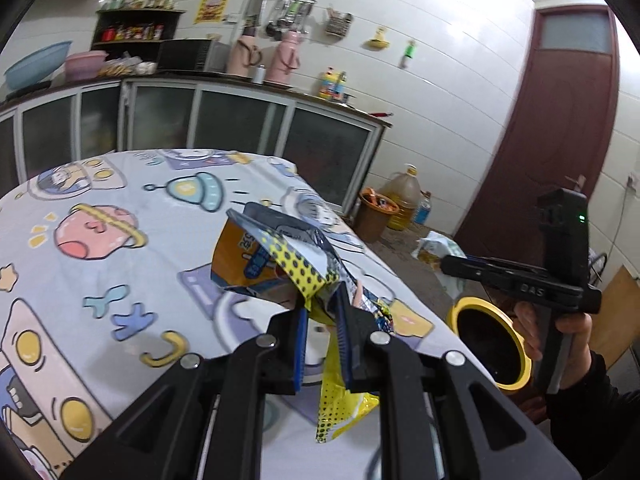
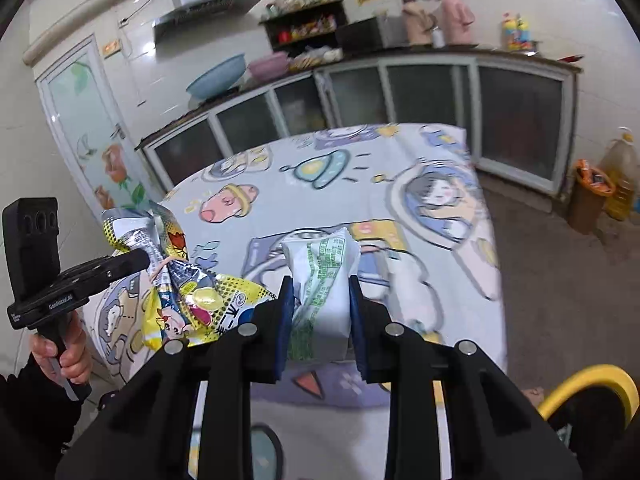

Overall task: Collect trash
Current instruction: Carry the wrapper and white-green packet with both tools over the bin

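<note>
My left gripper (image 1: 322, 300) is shut on a crumpled yellow dotted snack wrapper (image 1: 280, 256) and holds it above the cartoon tablecloth (image 1: 100, 240); the same wrapper (image 2: 188, 292) and left gripper (image 2: 146, 258) show at the left of the right wrist view. My right gripper (image 2: 320, 280) is shut on a white packet with green print (image 2: 324, 276), held over the table's near edge. In the left wrist view the right gripper (image 1: 446, 264) is at the right with that packet (image 1: 434, 250), above a yellow-rimmed bin (image 1: 492, 344). The bin's rim (image 2: 600, 380) also shows at lower right.
A kitchen counter with glass-front cabinets (image 1: 240, 120) runs behind the table. A brown bin (image 1: 374, 216) and an oil jug (image 1: 404, 196) stand on the floor by a dark red door (image 1: 560, 120). A wooden board (image 1: 616, 312) stands at far right.
</note>
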Available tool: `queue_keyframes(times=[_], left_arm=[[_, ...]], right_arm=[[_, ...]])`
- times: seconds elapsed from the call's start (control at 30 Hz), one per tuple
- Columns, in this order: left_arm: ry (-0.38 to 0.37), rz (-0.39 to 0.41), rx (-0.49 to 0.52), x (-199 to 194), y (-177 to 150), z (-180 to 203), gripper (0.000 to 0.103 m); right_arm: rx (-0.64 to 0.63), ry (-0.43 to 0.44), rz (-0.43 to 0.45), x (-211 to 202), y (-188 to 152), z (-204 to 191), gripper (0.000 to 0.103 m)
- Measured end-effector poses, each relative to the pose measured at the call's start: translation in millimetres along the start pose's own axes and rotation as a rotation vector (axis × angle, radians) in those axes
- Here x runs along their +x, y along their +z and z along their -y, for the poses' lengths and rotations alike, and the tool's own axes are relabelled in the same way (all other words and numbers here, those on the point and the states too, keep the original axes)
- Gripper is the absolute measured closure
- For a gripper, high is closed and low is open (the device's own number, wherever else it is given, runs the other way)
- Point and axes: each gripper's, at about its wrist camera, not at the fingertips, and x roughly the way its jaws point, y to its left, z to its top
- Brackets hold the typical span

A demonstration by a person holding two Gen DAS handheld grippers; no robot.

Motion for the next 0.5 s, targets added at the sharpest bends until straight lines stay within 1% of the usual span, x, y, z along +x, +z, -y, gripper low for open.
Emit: queue_keyframes(times=[0.2,0.3,0.5], left_arm=[[-0.055,-0.027,0.065,20.1,0.5,54.6,0.091],[-0.099,-0.04,0.106,32.4,1.0,86.4,0.091],[-0.203,-0.071,0.186,59.1,0.4,148.3,0.091]], right_arm=[[0.045,-0.105,0.052,-54.8,-28.9,28.1,0.077],[0.077,-0.142,0.073,-76.0,-41.9,46.0,0.077],[0.165,-0.245,0.124,-124.2,-67.0,89.0,0.077]])
